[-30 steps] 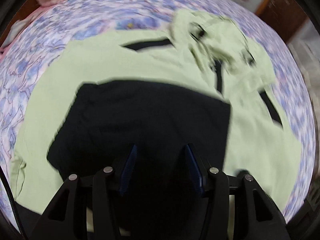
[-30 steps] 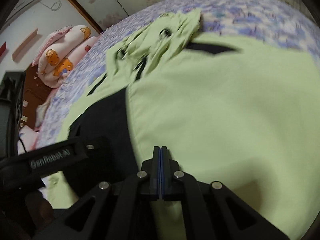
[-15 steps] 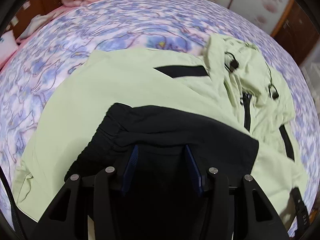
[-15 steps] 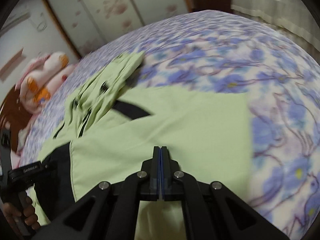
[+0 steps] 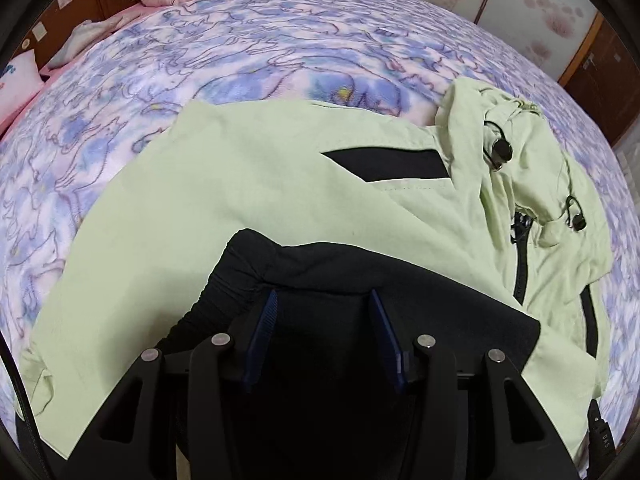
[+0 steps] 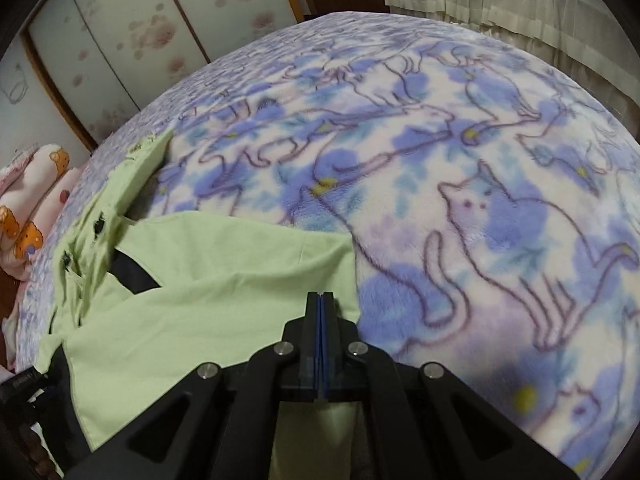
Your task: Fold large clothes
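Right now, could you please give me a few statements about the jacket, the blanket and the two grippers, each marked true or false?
1. The jacket is light green with black panels. True.
2. The right gripper stands wide open. False: its jaws are shut together, with green fabric running under them.
3. The blanket carries a cat pattern. True.
4. The left gripper hangs over bare blanket. False: it is over the jacket's black part.
5. The jacket lies on a wooden floor. False: on the blanket.

The left gripper (image 5: 322,320), jaws parted, is hovering over the black panel (image 5: 360,280) of a pale-green jacket (image 5: 224,184) lying on the bed (image 5: 240,48).
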Demonstrator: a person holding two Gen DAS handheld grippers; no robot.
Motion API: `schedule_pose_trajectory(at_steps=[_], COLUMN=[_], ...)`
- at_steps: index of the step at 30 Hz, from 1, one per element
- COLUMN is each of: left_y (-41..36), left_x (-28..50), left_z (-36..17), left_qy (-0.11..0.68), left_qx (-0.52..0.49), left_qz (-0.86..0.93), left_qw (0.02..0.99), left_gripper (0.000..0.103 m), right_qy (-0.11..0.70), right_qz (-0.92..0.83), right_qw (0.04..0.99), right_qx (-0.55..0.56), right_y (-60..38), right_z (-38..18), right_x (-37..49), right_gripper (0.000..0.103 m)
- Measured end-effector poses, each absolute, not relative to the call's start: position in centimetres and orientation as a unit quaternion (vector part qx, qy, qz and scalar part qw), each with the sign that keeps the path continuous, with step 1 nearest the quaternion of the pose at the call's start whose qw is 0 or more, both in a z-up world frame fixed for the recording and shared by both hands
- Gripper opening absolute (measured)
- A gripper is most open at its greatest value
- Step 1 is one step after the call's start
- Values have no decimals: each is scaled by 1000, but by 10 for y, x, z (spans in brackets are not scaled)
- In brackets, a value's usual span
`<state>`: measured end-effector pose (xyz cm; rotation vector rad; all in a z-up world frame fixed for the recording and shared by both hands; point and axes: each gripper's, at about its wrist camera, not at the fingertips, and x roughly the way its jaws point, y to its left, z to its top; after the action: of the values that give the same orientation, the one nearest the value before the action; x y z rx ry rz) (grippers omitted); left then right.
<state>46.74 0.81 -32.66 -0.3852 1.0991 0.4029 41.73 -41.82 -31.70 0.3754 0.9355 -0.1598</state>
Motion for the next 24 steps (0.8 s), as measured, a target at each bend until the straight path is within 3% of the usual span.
schedule_pose_trajectory(at_steps=[15, 20, 24], left_y=[4, 11, 31], left_x=[463, 477, 491], left_z=[-327, -307, -276], left_qy=[539, 601, 630], left_qx=[-129, -95, -82], left_qz=[130, 65, 28], left_qw=[822, 791, 772], left_gripper=[47, 47, 48], right_qy=[471, 535, 587], right_qz=[-91, -122, -119], right_qw=[864, 834, 795], right_qx=[154, 61, 90], right_y=[-410, -386, -383], right_z=[-322, -303, -288], right_x=[420, 437, 447], right_gripper=[0, 2, 7])
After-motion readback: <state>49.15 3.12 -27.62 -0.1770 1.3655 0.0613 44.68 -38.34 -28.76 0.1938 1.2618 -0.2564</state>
